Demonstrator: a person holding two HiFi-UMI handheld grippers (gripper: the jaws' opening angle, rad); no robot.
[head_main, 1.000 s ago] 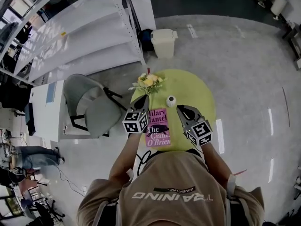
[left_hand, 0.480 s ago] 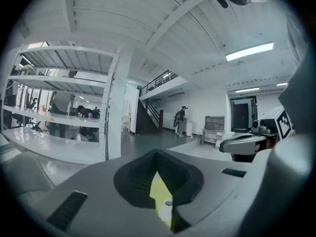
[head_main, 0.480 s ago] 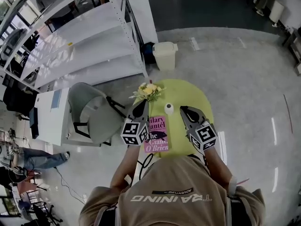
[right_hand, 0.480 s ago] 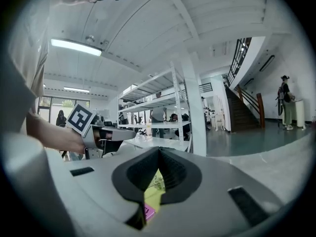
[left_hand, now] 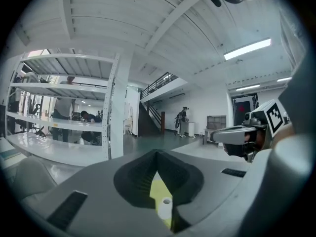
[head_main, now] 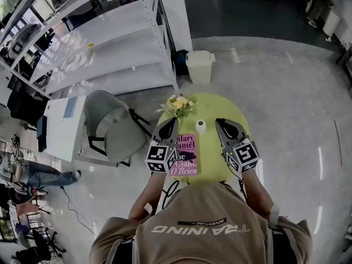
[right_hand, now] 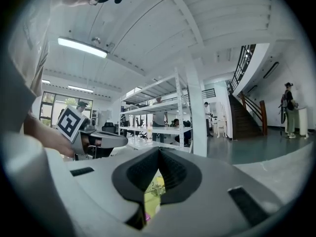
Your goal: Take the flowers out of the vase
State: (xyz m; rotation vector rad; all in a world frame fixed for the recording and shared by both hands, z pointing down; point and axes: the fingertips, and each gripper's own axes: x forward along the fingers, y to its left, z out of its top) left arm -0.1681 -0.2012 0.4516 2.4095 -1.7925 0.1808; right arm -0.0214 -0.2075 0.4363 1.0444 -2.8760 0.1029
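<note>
Left gripper (head_main: 171,120) and right gripper (head_main: 220,122), both pressed together, empty, short of flowers (head_main: 179,103): unseen vase may be tipped if stems are nudged by unopened jaws.

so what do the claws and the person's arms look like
Both the left claw and right claw are grey wedge-shaped shells tapering to a tip, with black ribbed pads inside. Each carries a white cube with black square markers. The person wears a tan short-sleeved shirt with white lettering.
</note>
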